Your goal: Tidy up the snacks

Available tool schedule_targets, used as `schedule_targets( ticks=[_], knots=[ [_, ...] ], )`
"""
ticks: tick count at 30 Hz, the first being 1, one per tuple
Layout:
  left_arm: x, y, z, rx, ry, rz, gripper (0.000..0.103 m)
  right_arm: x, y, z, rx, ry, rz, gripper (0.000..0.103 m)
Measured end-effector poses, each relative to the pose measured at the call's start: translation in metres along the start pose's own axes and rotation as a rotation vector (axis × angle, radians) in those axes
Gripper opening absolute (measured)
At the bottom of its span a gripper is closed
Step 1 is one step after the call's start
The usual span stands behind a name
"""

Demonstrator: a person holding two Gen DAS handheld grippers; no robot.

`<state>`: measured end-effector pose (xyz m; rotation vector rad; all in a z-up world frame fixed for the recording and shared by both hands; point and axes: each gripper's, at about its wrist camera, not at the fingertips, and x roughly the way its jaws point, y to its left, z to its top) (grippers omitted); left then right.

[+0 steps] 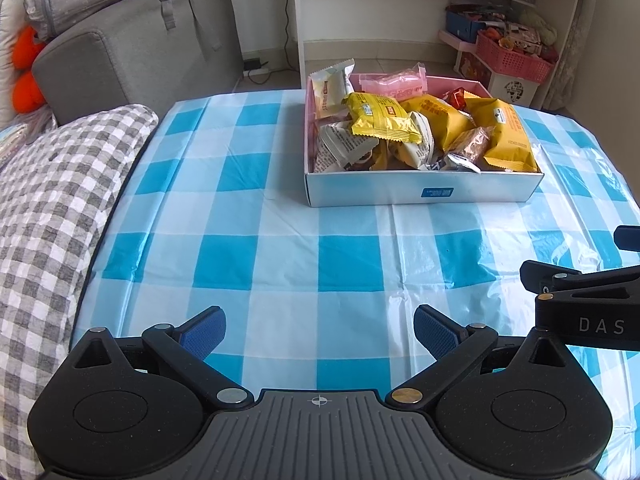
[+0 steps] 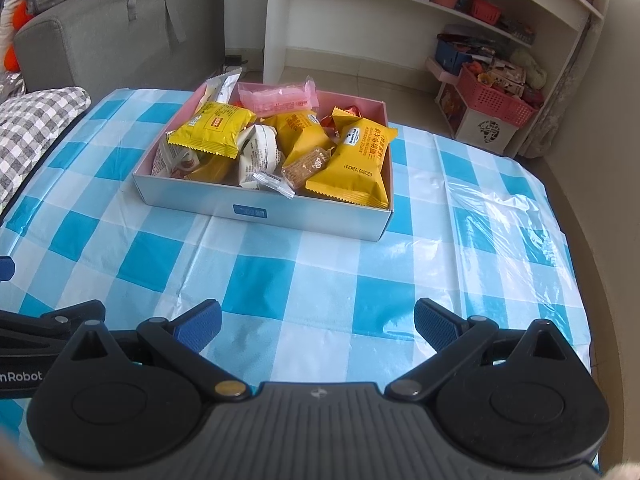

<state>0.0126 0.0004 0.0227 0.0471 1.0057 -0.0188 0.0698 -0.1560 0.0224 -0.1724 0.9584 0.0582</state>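
Note:
A shallow box [image 1: 420, 192] [image 2: 260, 208], pink inside and white-blue outside, sits at the far side of the checked table and holds several snack packs. Among them are yellow packs [image 1: 380, 120] [image 2: 352, 160], a pink pack [image 1: 394, 82] [image 2: 278, 98], white wrappers [image 1: 344, 144] [image 2: 258, 152] and a brown bar [image 1: 472, 142] [image 2: 306, 168]. My left gripper [image 1: 320, 330] is open above the near table with nothing between its fingers. My right gripper [image 2: 318, 326] is open and empty too, and its body [image 1: 588, 300] shows at the right edge of the left wrist view.
A blue-and-white checked plastic cloth [image 1: 280, 260] [image 2: 320, 280] covers the table. A grey checked cushion [image 1: 52, 208] lies at the left edge, with a grey sofa [image 1: 132, 52] behind. White shelves [image 2: 420, 20] and a pink basket [image 2: 492, 100] stand beyond the table.

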Motion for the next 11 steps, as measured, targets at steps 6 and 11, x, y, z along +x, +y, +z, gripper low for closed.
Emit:
schedule_targets(
  ticks=[6,11],
  knots=[
    [0.0001,-0.0014,-0.0011,0.005,0.000,-0.001,0.101,0.0009,0.0012,-0.0016,-0.005,0.002,-0.003,0.103],
    [0.0027,-0.0023,-0.0028,0.015,0.009,0.002,0.101,0.0049,0.0030,-0.0040,-0.015,0.011,-0.002,0.103]
  ],
)
